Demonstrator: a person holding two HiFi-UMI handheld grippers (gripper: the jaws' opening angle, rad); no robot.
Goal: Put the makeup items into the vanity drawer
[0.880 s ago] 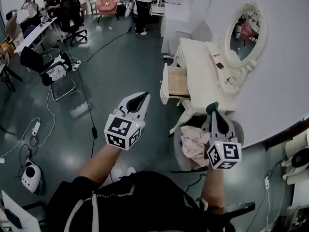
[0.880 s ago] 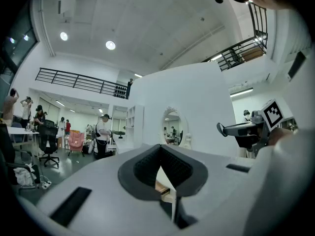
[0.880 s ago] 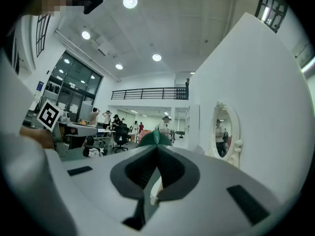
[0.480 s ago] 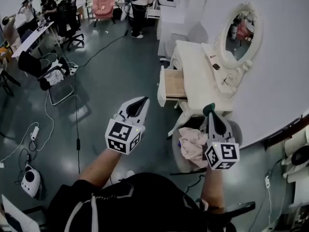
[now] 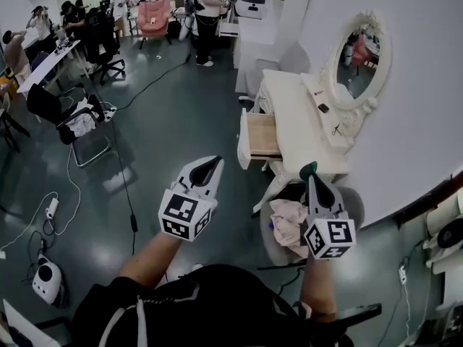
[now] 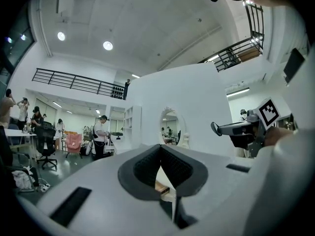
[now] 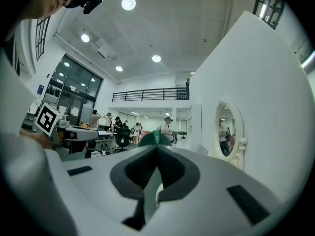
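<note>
- Our right claw [image 5: 312, 181] is squeezed tight on a small green thing [image 7: 154, 138]. The green thing pokes out past the claw's tip. We think it is one of the makeup items.
- Our left claw [image 5: 206, 166] is closed too, with nothing in it. It hangs in the air, out in front of the white table [image 5: 293, 125].
- The right claw and its green thing are near the table's closest corner. They are not over the table.
- The drawer [image 5: 264, 136] sticks out of the table's front, pulled open. We see only its bare wood bottom, so we think nothing has gone in yet.
- A small dark thing [image 5: 323, 108] lies on the table, close to the round mirror [image 5: 358, 53]. Another tiny thing lies near it. We cannot tell what they are.
- A pink cloth [image 5: 289, 219] lies on a stool beside the table, just under the right claw.
- So the drawer is ready and one item is picked up. We think the green thing must go into the drawer next, and then the small things on the table.
</note>
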